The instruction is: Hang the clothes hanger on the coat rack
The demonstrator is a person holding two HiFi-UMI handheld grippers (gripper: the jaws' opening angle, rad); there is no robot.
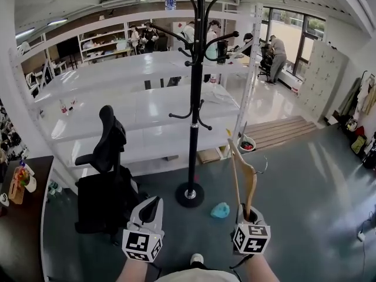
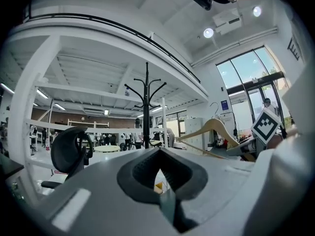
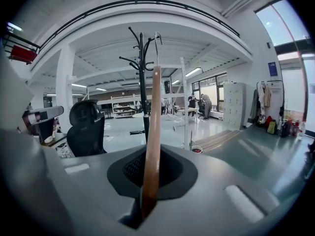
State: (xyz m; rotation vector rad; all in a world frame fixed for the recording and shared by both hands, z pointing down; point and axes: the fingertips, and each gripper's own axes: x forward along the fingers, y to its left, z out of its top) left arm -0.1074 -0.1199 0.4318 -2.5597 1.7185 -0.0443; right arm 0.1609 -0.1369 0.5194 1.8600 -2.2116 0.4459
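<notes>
A black coat rack [image 1: 195, 93] stands on a round base on the grey floor, with curved hooks at mid height and at the top. It also shows in the left gripper view [image 2: 146, 107] and the right gripper view [image 3: 141, 82]. My right gripper [image 1: 249, 215] is shut on a wooden clothes hanger [image 1: 242, 175], held upright below and right of the rack. The hanger's wood [image 3: 151, 141] rises from the jaws, with its metal hook on top. The hanger [image 2: 214, 129] appears at the right of the left gripper view. My left gripper [image 1: 154, 203] is shut and holds nothing.
A black office chair [image 1: 108, 175] stands left of the rack. A teal object [image 1: 221, 210] lies on the floor near the rack base. White shelving [image 1: 147, 98] runs behind. A dark table edge [image 1: 17, 216] is at far left. People stand in the background.
</notes>
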